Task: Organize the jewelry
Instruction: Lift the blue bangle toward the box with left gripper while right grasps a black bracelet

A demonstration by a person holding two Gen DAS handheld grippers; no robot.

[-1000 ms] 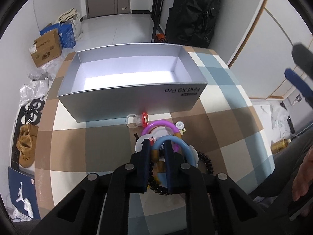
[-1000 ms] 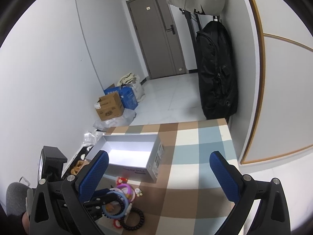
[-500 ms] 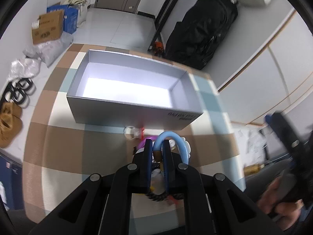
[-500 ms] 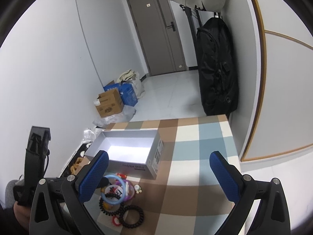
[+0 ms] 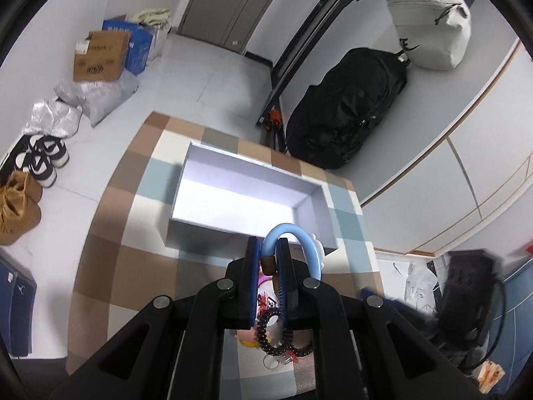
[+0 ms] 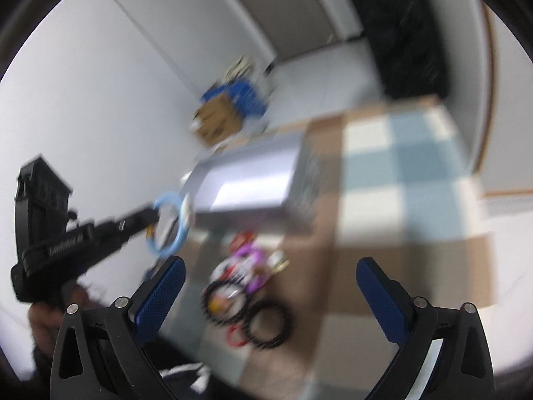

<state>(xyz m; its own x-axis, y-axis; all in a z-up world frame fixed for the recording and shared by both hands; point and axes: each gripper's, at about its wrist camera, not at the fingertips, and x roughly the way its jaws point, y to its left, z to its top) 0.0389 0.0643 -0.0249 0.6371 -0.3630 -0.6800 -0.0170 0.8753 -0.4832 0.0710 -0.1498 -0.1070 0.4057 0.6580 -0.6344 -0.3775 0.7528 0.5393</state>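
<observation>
Jaws of the left gripper are pressed together on the rim of the light blue bangle, which hangs clear of the bench, in front of the near wall of the open grey box. Carry the bangle over that wall until the whole ring sits above the box floor, lower it, then release; releasing early risks catching the wall edge. Keep the grip firm, since a smooth ring can pivot between the pads. Jaws of the right gripper are spread wide and hold nothing, above the remaining pile: black coil bands, a purple ring and small pieces. Keep that gripper out of the left one's path.
</observation>
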